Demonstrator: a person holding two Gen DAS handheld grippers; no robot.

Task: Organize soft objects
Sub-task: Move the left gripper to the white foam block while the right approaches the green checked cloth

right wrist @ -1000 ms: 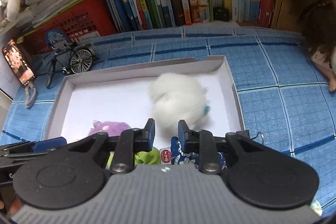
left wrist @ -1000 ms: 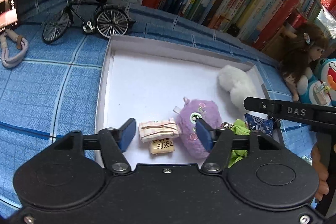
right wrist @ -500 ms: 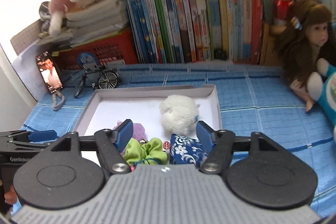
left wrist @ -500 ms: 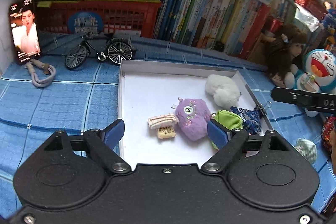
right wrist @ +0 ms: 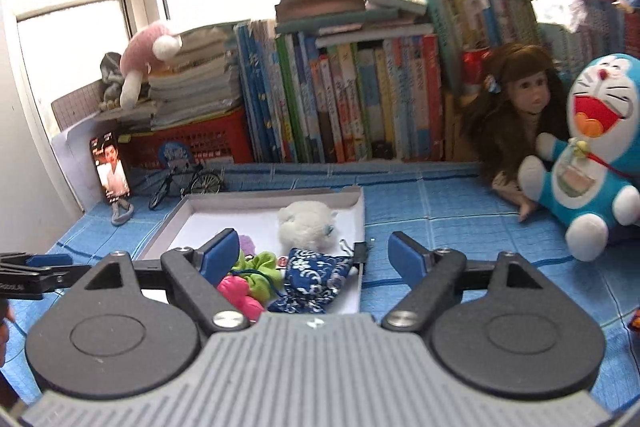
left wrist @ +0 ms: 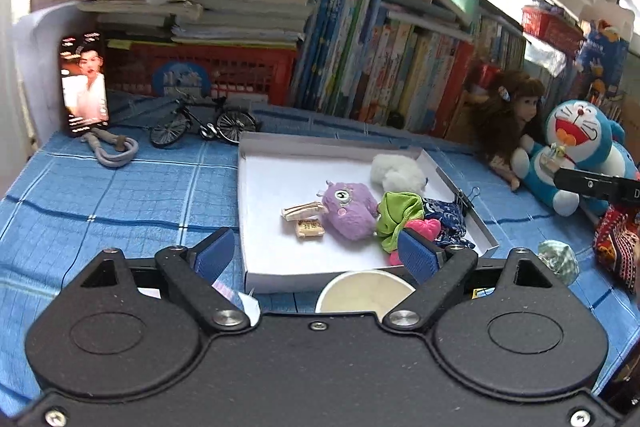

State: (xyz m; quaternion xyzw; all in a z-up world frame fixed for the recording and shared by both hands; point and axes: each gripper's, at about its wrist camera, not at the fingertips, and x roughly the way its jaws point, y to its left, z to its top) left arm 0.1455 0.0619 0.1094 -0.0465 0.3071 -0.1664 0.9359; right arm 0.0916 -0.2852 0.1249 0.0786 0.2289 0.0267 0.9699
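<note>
A shallow white box (left wrist: 241, 211) on the blue cloth holds a purple plush monster (left wrist: 348, 211), a white fluffy plush (left wrist: 396, 171), a green fabric piece (left wrist: 396, 215), a pink soft piece (left wrist: 426, 228), a blue floral pouch (left wrist: 446, 219) and a small beige striped charm (left wrist: 302, 211). My left gripper (left wrist: 316, 253) hangs before the box's near edge, its jaws opening with nothing between them. My right gripper (right wrist: 314, 249) hovers over the box's near right corner above the floral pouch (right wrist: 316, 279), jaws opening and also empty.
A paper cup (left wrist: 366, 293) stands just in front of the box. A green-checked soft item (left wrist: 558, 259) and a red knitted piece (left wrist: 616, 243) lie at the right. A blue cat plush (right wrist: 592, 155), a doll (right wrist: 516, 107), a model bicycle (left wrist: 204, 123), a phone (left wrist: 84, 83) and books line the back.
Both grippers have drawn back and up from the box, and both pairs of jaws have spread wider. The soft things stay in the box.
</note>
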